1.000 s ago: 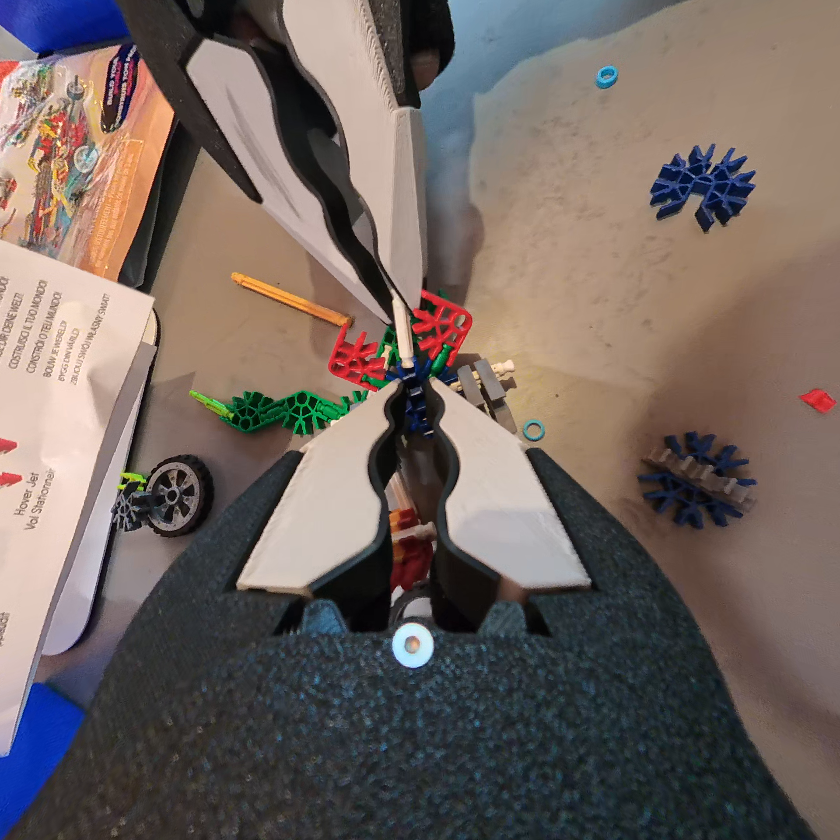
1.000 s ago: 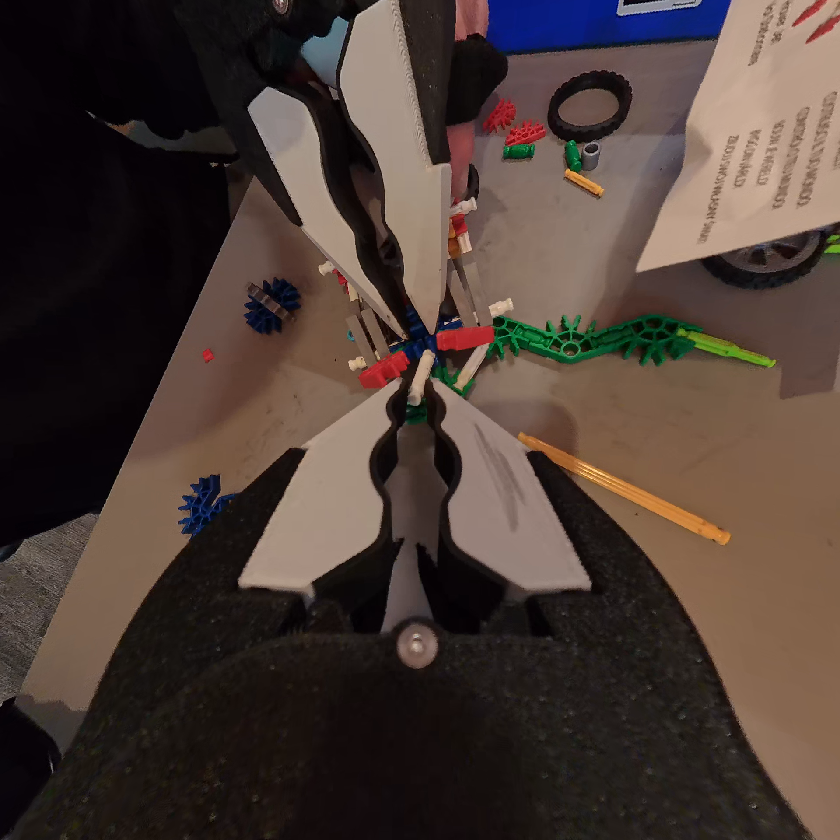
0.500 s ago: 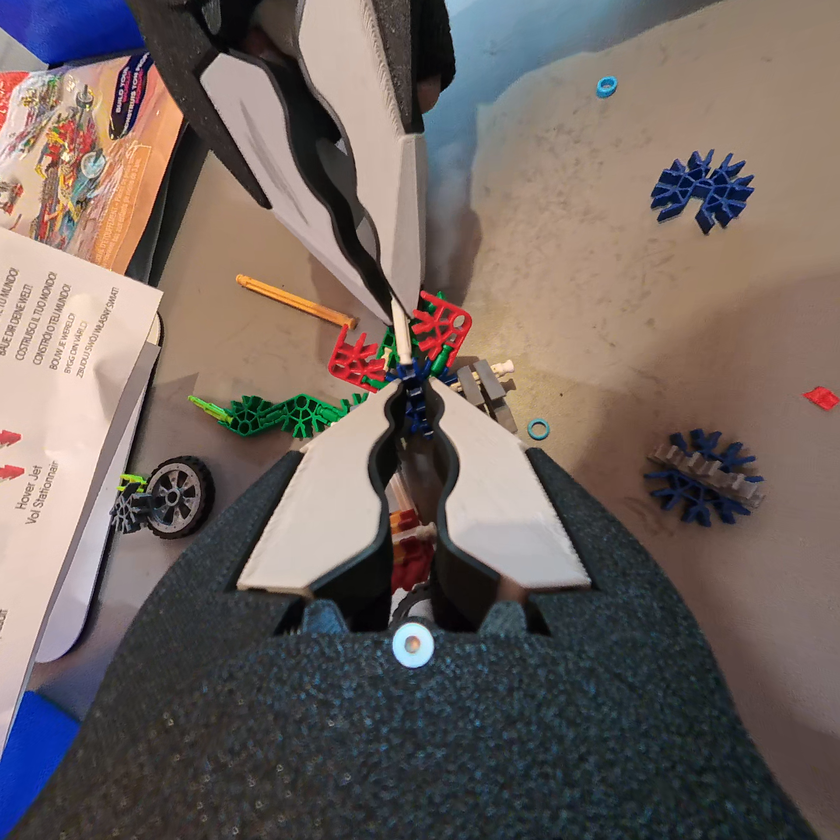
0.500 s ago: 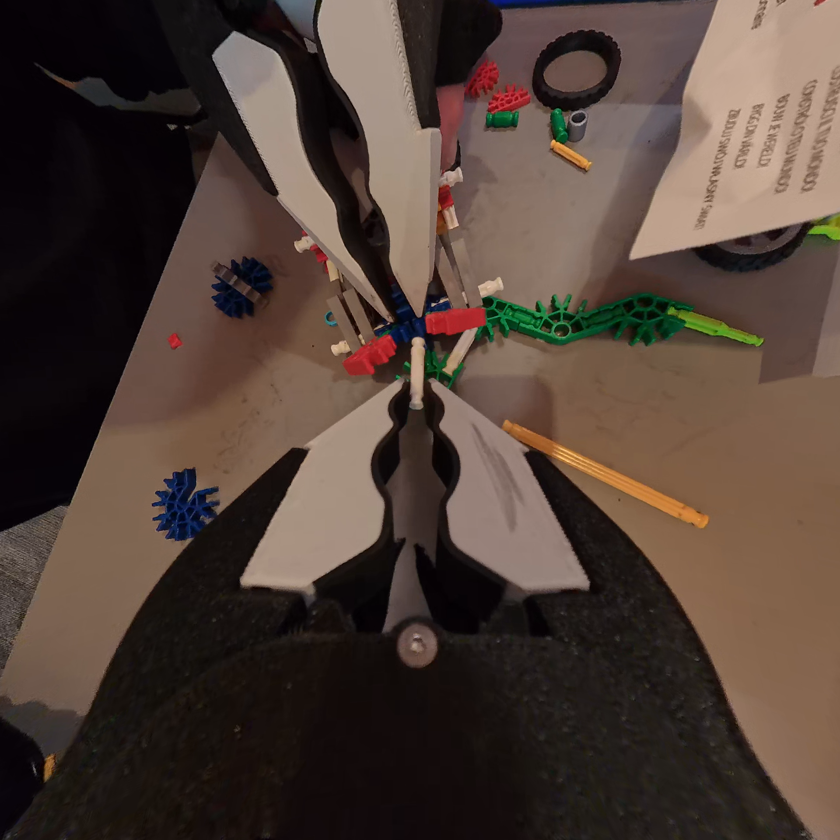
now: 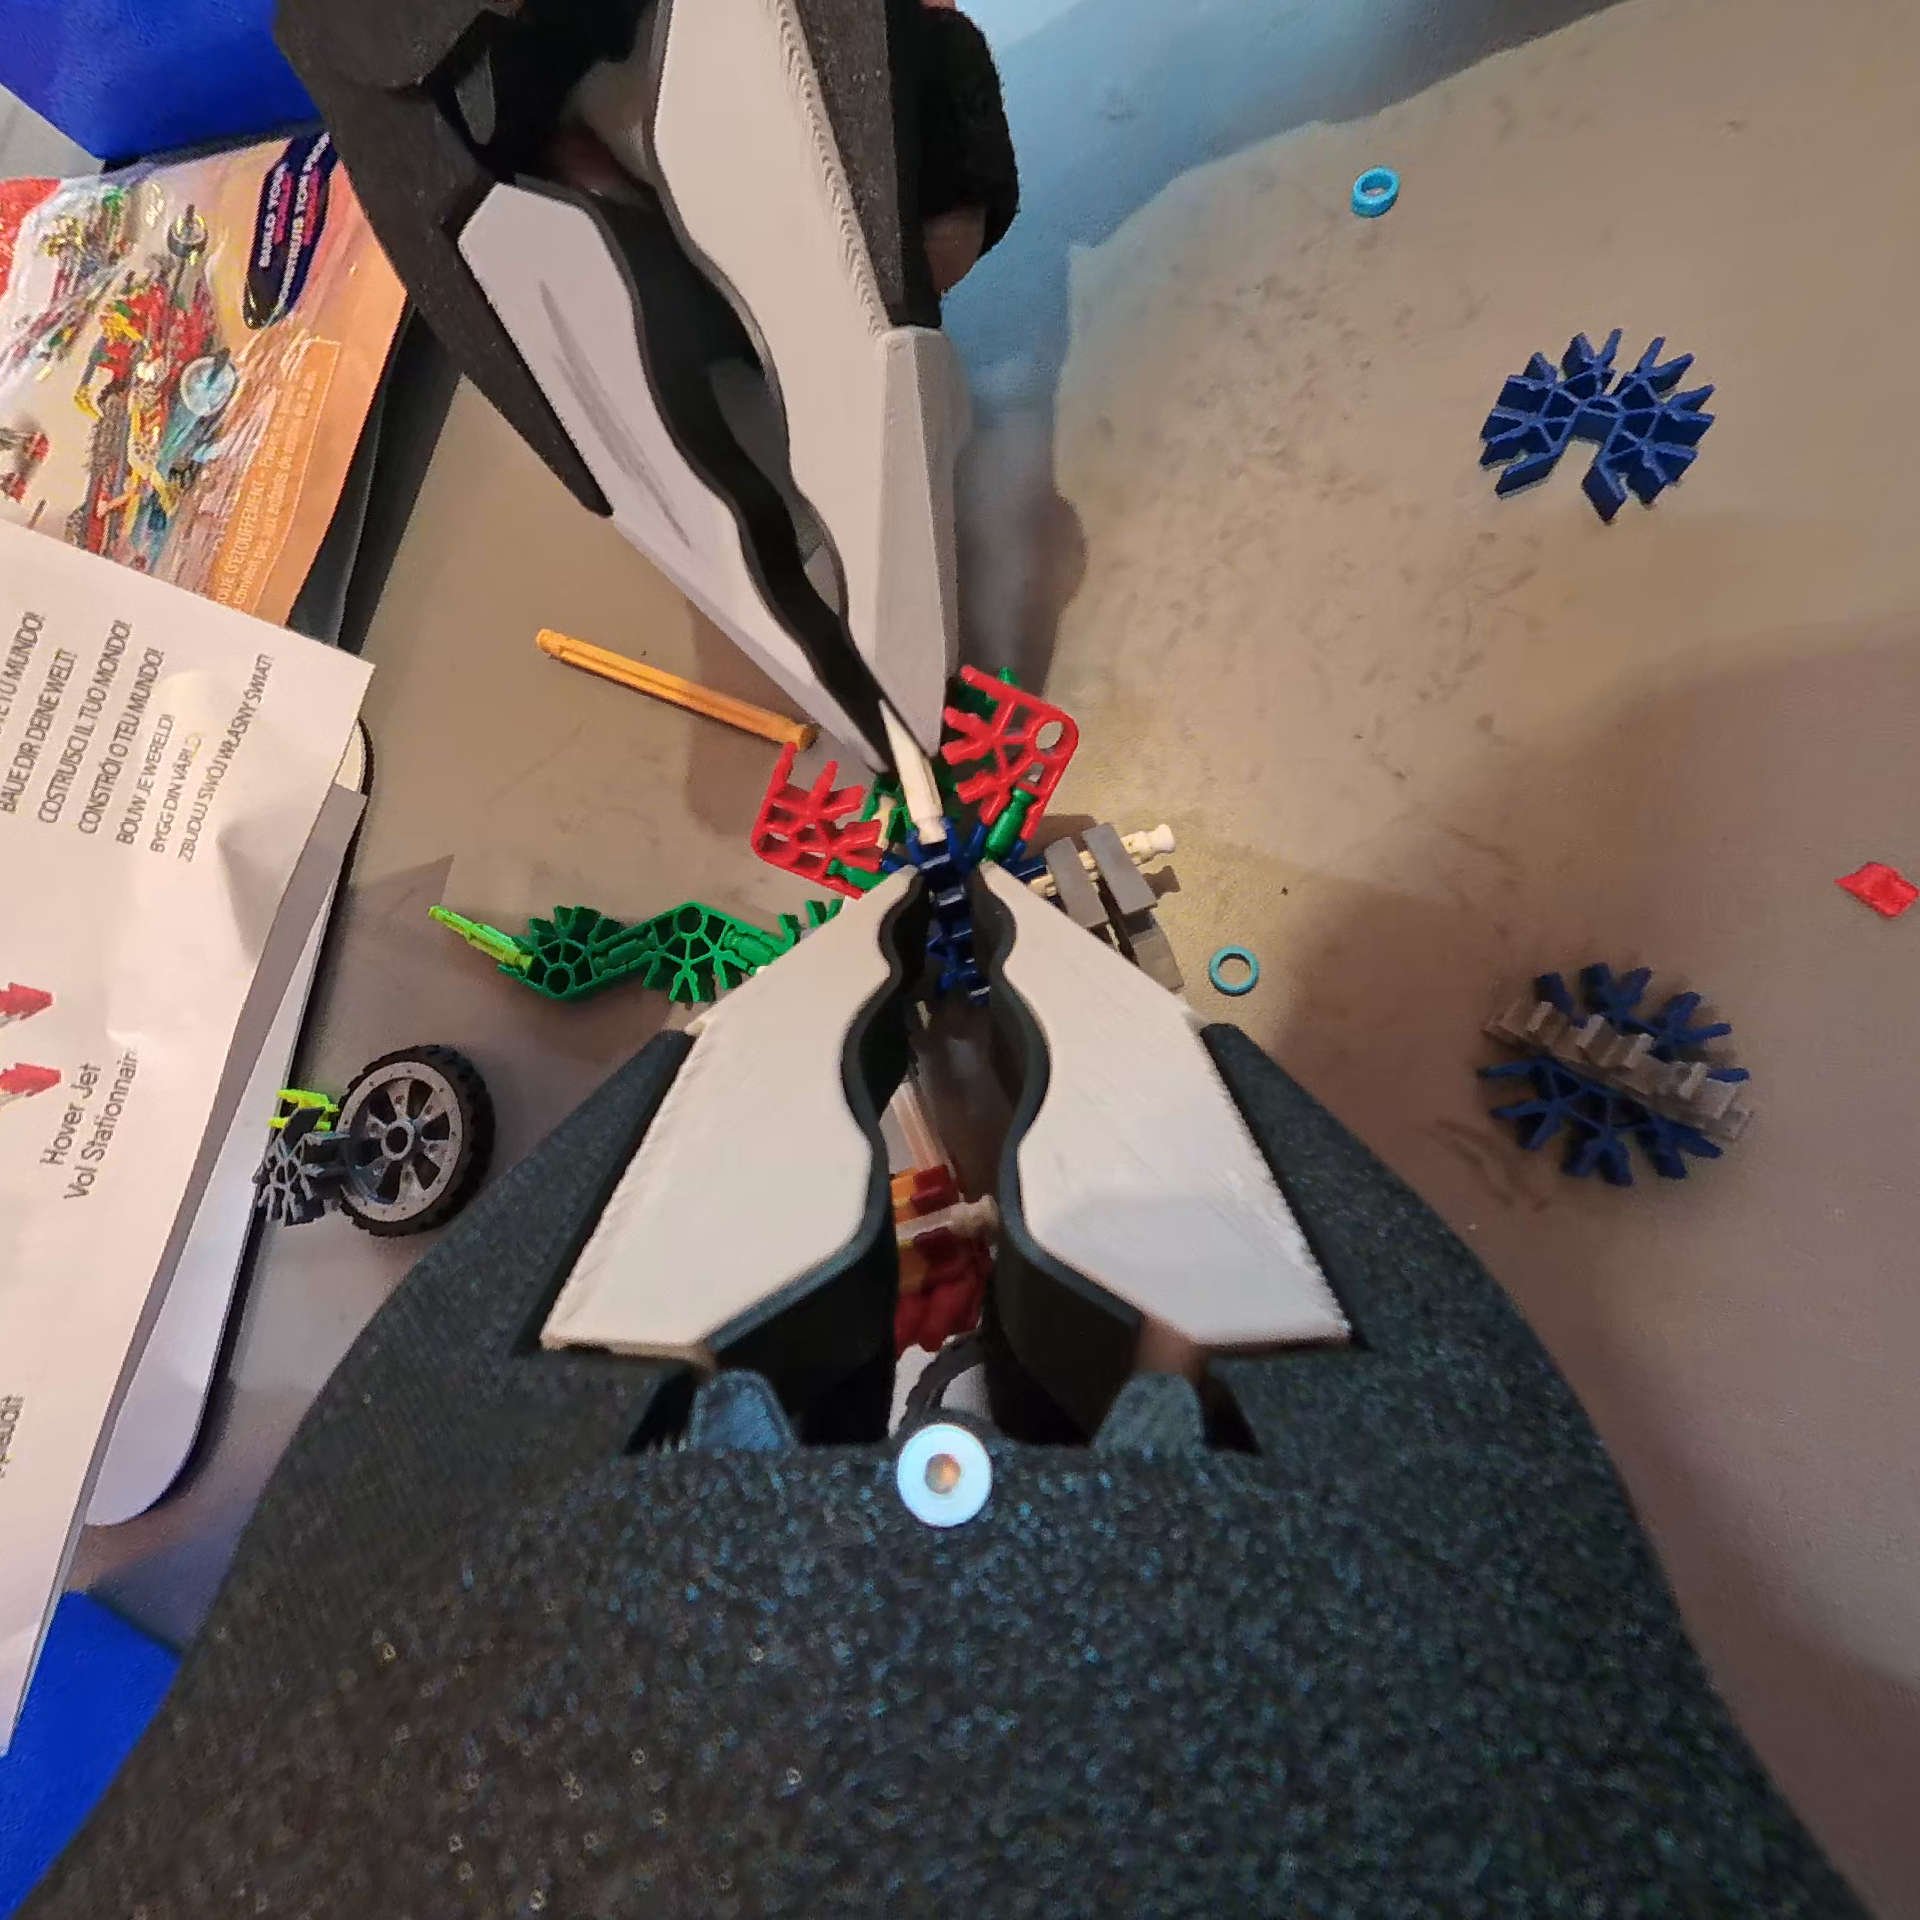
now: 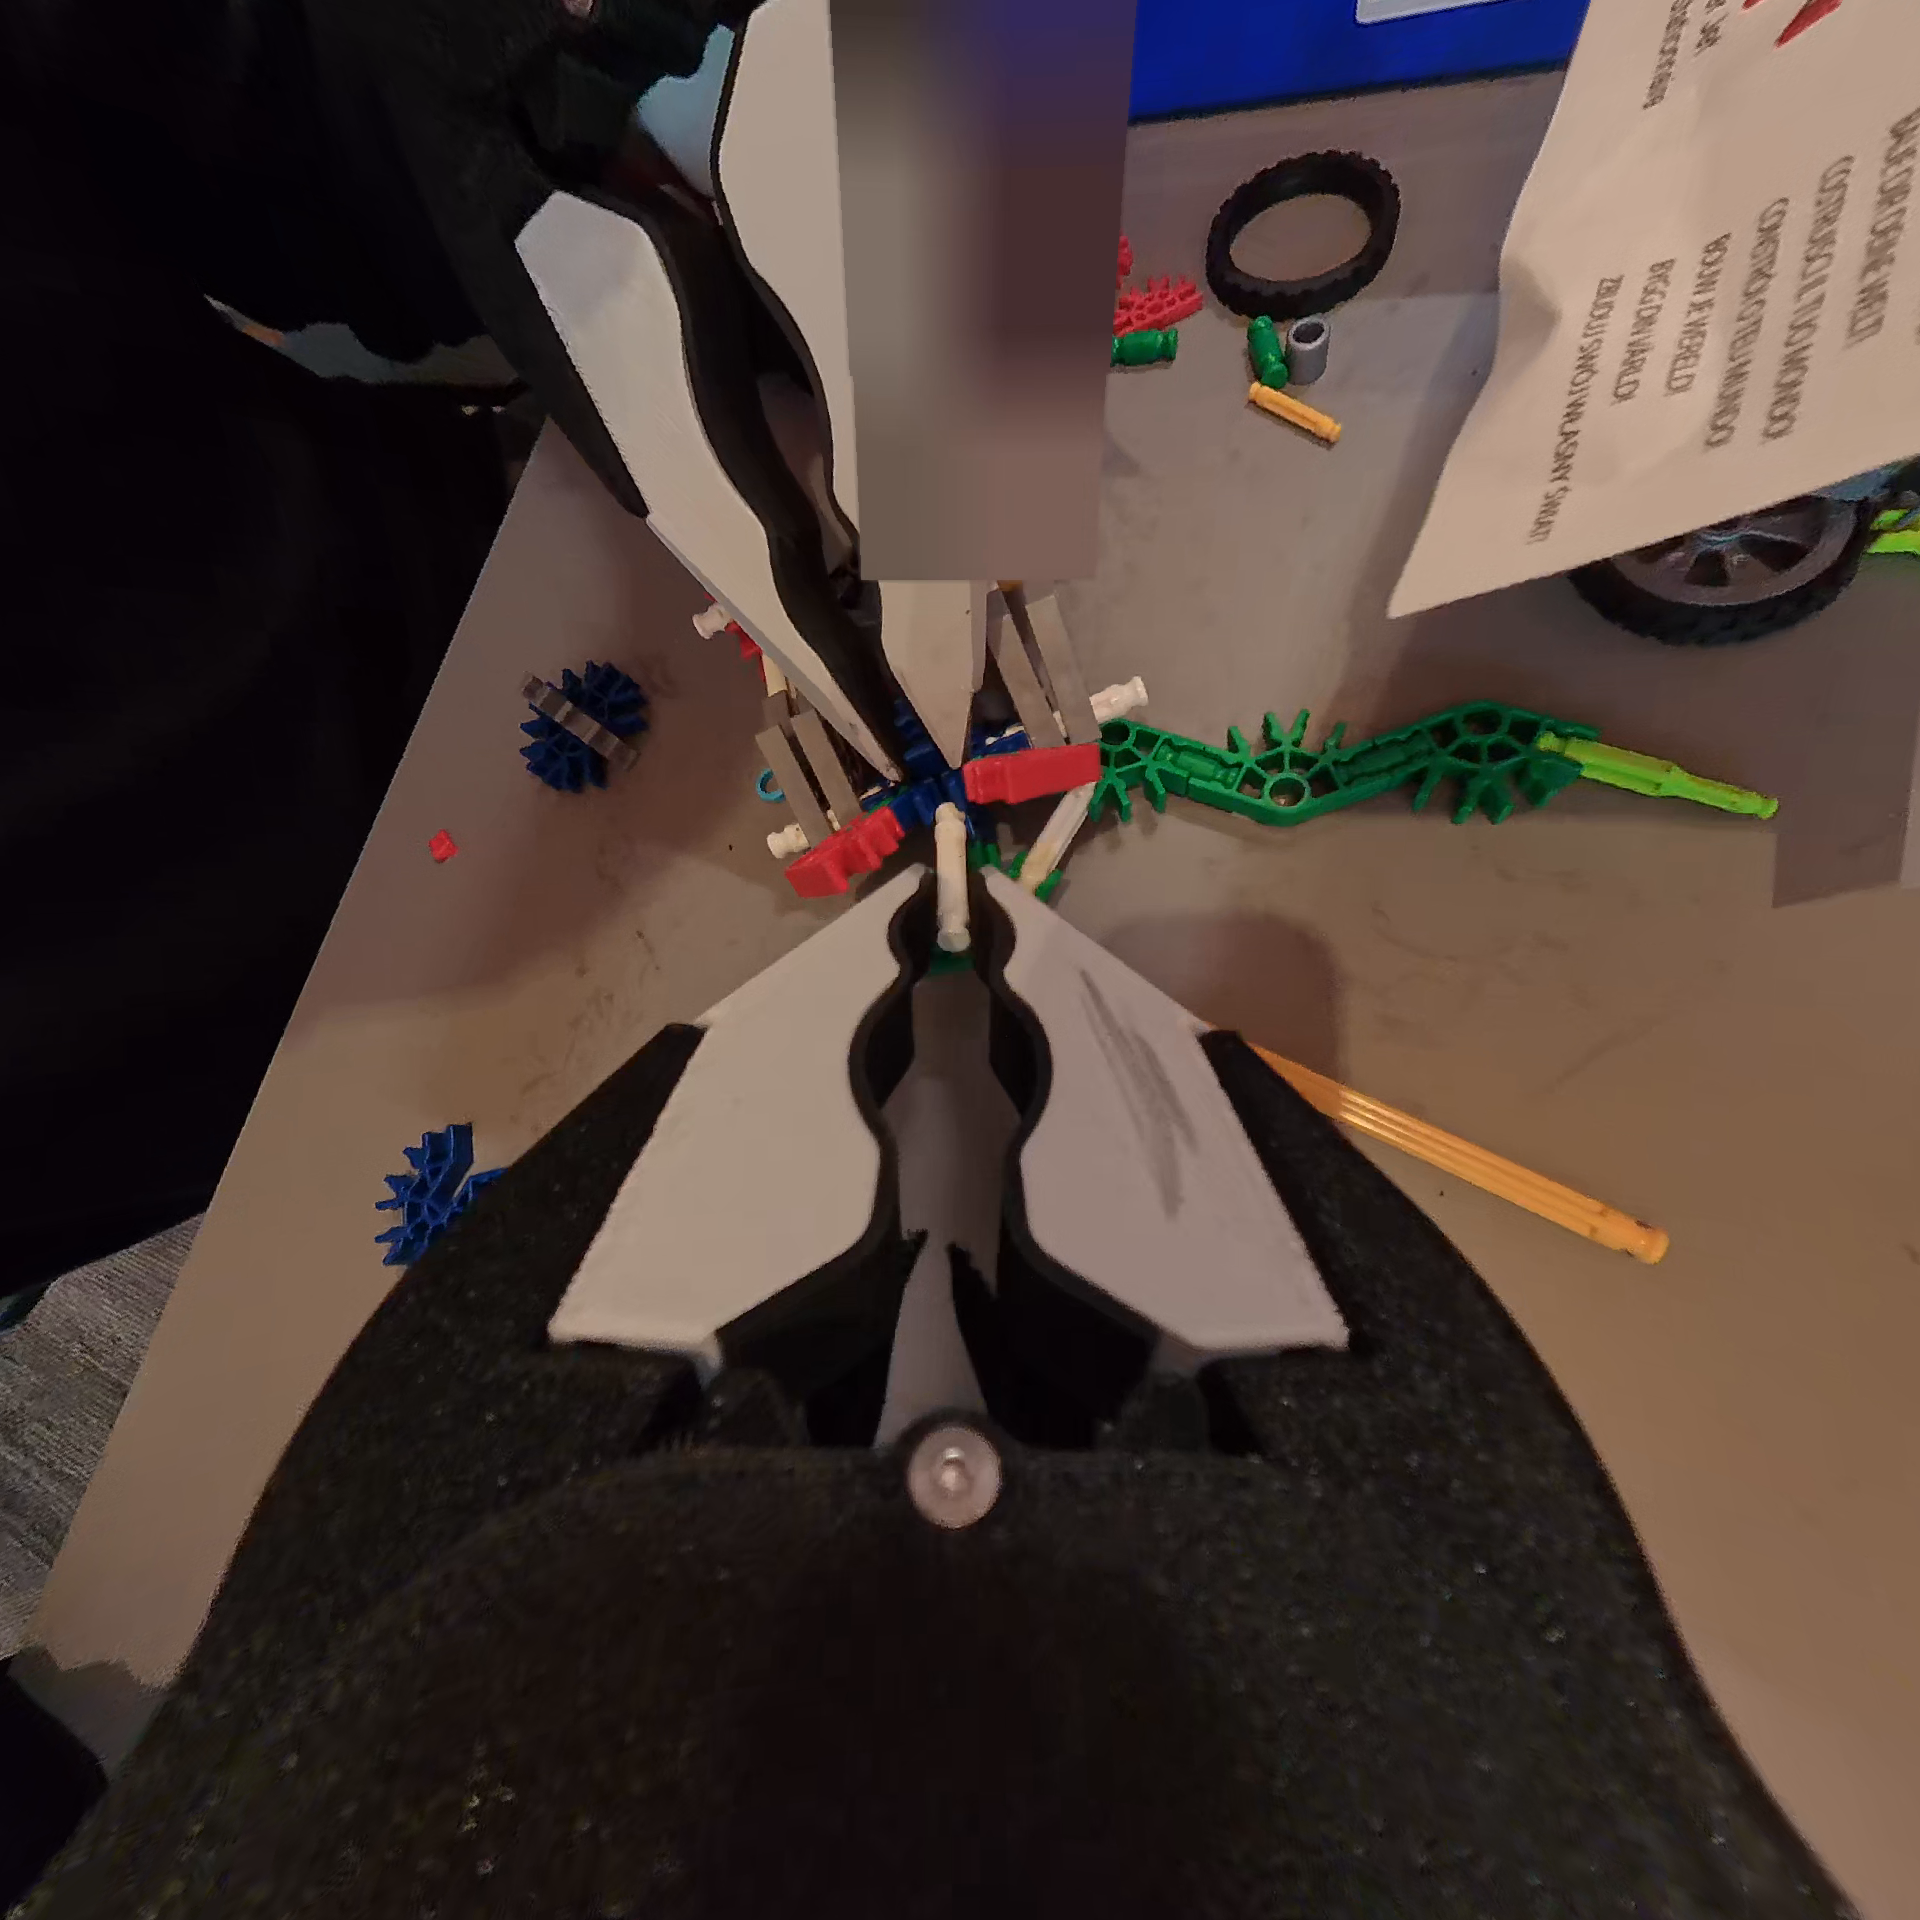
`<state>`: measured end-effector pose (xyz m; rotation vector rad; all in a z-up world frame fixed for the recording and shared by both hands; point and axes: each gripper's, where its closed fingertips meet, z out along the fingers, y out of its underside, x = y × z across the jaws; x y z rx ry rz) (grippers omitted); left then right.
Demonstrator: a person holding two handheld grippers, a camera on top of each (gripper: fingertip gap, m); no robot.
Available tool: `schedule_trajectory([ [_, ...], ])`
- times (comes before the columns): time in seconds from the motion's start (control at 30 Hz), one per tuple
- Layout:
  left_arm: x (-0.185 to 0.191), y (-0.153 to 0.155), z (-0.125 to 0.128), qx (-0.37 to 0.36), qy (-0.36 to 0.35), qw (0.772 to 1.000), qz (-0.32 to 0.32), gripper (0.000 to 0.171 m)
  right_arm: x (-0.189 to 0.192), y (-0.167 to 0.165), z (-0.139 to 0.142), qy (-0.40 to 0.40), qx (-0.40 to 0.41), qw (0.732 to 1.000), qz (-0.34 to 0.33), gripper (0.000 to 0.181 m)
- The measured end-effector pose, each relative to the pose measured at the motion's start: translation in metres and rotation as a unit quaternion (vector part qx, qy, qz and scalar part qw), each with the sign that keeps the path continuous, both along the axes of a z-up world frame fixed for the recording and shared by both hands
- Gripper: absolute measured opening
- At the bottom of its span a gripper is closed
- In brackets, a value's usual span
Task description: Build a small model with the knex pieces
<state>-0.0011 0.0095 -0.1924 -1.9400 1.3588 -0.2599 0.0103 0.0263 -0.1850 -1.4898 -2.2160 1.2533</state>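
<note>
White rod (image 6: 950,878) now meets blue connector (image 5: 945,914); right gripper (image 6: 951,894) seemingly pinches it, left gripper (image 5: 945,883) clamps connector.

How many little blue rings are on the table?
2. One blue ring lies far off near the table's edge; the other sits just right of the left gripper's fingers. More may hide under parts.

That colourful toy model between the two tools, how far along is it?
Done: red panels, grey bars and a green chain already join the model. In hand: left tool clamps its blue hub; right tool holds a white rod against it. Left: loose blue connectors, a wheel, an orange rod.
</note>
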Motion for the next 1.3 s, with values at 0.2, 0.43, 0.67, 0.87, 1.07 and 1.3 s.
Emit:
schedule_trajectory([
  [0.2,0.0002,0.0002,-0.0001,0.0,-0.001,1.0,-0.004,0.007,-0.0022,-0.0024,0.0002,0.006,-0.006,1.0,-0.001,0.005],
  [0.43,0.0009,0.0003,0.0001,0.0,-0.005,1.0,-0.007,0.006,-0.0045,-0.0046,-0.003,0.009,-0.016,1.0,0.0,0.004],
  [0.67,0.001,0.0005,0.0001,0.001,-0.003,1.0,-0.007,0.007,-0.0053,-0.0048,-0.0029,0.0,-0.024,1.0,-0.006,0.004],
  [0.87,-0.0002,0.0014,0.0001,0.007,0.005,1.0,-0.006,0.006,-0.0069,-0.0038,-0.0004,0.001,0.012,1.0,-0.007,0.003],
  [1.07,-0.0019,0.0017,0.0002,0.009,0.005,1.0,-0.002,0.006,-0.0087,-0.004,0.0004,0.014,0.024,1.0,-0.008,0.002],
  [1.3,-0.0024,0.0019,0.0003,0.009,0.002,1.0,0.002,0.005,-0.0095,-0.0047,0.0008,0.024,0.008,1.0,-0.01,0.001],
])
